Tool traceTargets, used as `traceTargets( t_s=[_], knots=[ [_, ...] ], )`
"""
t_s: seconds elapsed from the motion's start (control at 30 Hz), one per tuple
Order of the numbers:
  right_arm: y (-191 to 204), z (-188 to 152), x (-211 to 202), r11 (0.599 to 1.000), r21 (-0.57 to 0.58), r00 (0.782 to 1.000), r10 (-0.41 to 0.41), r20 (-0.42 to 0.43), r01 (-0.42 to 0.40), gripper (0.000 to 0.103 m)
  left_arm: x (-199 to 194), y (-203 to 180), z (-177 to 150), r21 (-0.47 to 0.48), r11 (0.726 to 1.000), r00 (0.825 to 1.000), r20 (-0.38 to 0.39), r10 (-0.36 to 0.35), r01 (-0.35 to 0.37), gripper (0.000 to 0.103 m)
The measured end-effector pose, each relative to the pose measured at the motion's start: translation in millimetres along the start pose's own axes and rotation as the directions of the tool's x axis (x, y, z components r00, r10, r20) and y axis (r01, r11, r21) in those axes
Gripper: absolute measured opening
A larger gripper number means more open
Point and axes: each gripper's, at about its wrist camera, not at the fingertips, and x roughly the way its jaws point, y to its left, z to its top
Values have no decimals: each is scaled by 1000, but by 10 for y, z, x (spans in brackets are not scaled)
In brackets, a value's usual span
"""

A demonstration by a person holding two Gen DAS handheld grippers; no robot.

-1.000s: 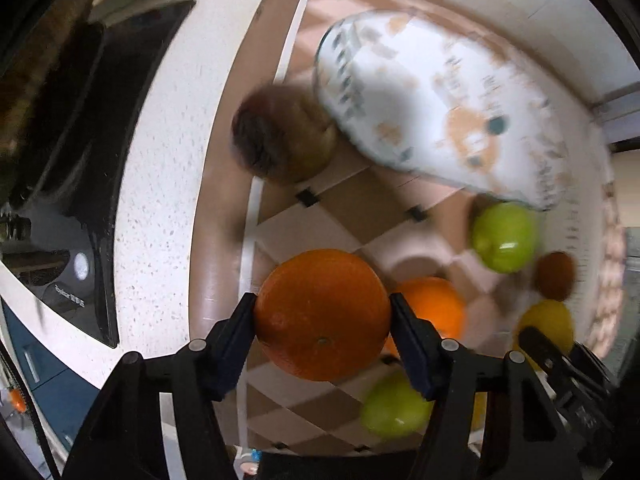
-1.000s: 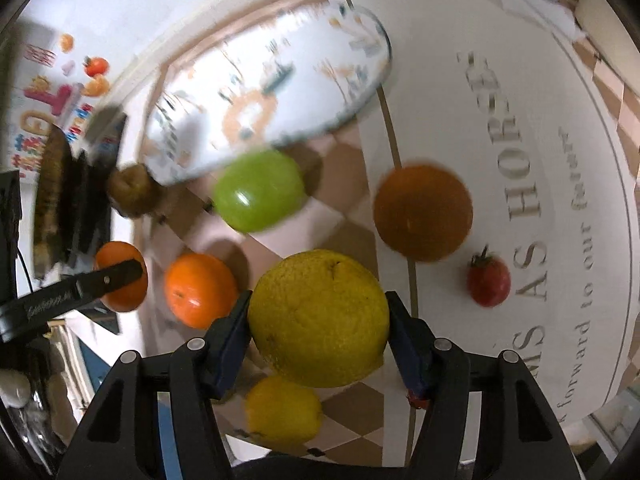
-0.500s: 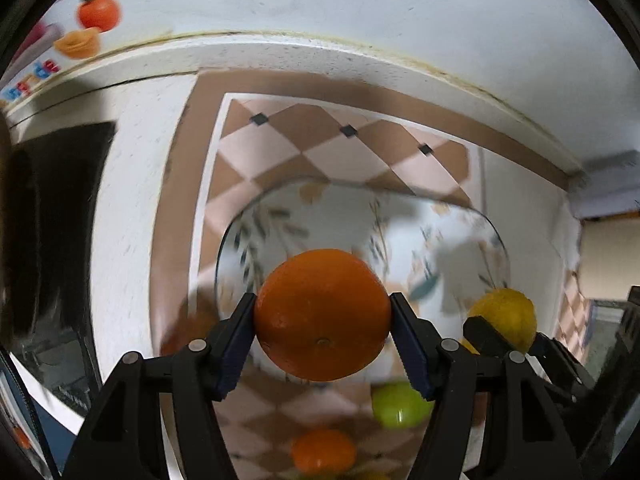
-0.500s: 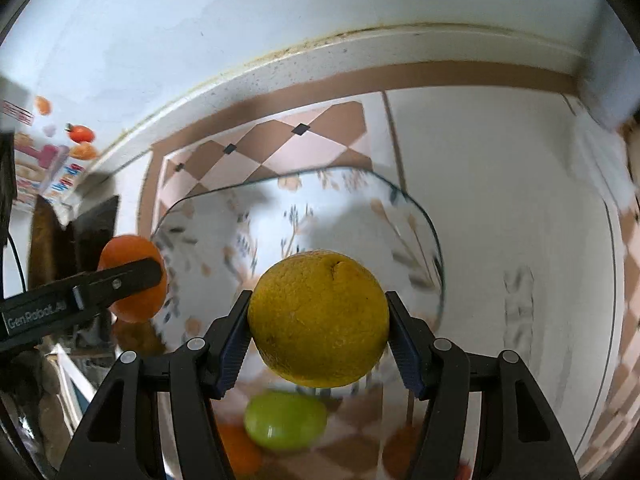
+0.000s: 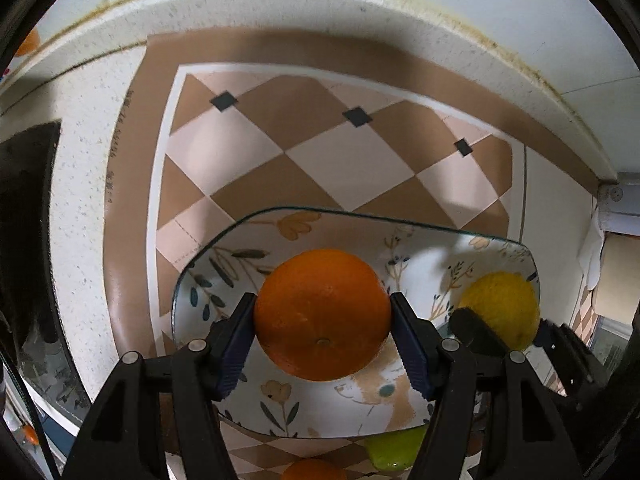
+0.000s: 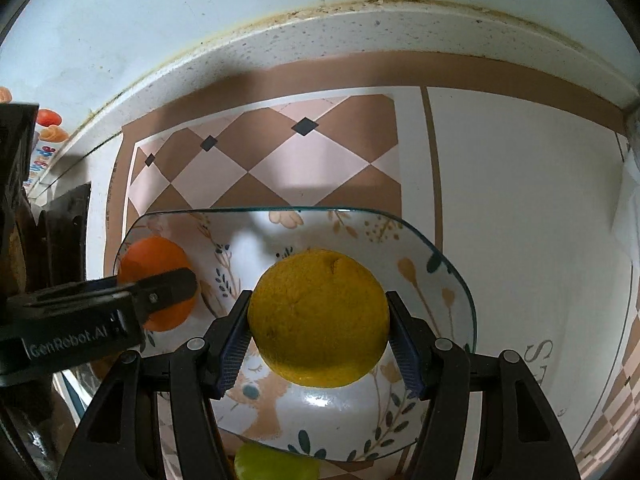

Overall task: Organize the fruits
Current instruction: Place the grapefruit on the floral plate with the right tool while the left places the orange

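Change: both grippers have been carried forward over the plate, which is now seen lower and larger than half a second ago; the fruits are held as before.
Left gripper: clamped on the orange, one blue ribbed pad pressed to each side.
Right gripper: clamped on the yellow fruit in the same way.
Orange: round, smooth and glossy, fine-pored, stem dimple turned toward the camera; held above the plate's left half.
Yellow fruit: round, dull, pitted skin with a small crease near the top; held above the plate's middle.
Contact: whether either fruit touches the plate cannot be told.
Plate: glossy ceramic, rounded-rectangle shape, thin dark rim, leaf, flower and animal print; nothing is seen lying loose in it.
Mat: brown and pink diamond pattern with small dark squares, under the plate.
Near edge: a green fruit and a second orange are partly seen just before the plate.
Counter: speckled white stone, meeting a pale wall.
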Motion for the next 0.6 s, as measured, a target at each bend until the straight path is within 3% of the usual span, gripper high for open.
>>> traceTargets(
  t_s=[0.2, 0.23, 0.3, 0.6],
  knots=[
    [-92, 97, -114, 999, 20, 1000, -25, 5, 25, 89, -14, 44, 65, -20, 1000, 1000, -2, 0, 0, 66],
    [-98, 93, -145, 999, 23, 999, -31, 11, 30, 91, -25, 55, 63, -19, 1000, 1000, 2, -12, 12, 67],
    [-161, 69, -241, 999, 31, 999, -40, 20, 39, 92, -62, 73, 89, -13, 1000, 1000, 20, -3, 4, 86],
    [-142, -235, -466, 993, 29, 993, -112, 47, 111, 92, -508, 139, -208, 13, 996, 986, 145, 82, -85, 87]
  ],
)
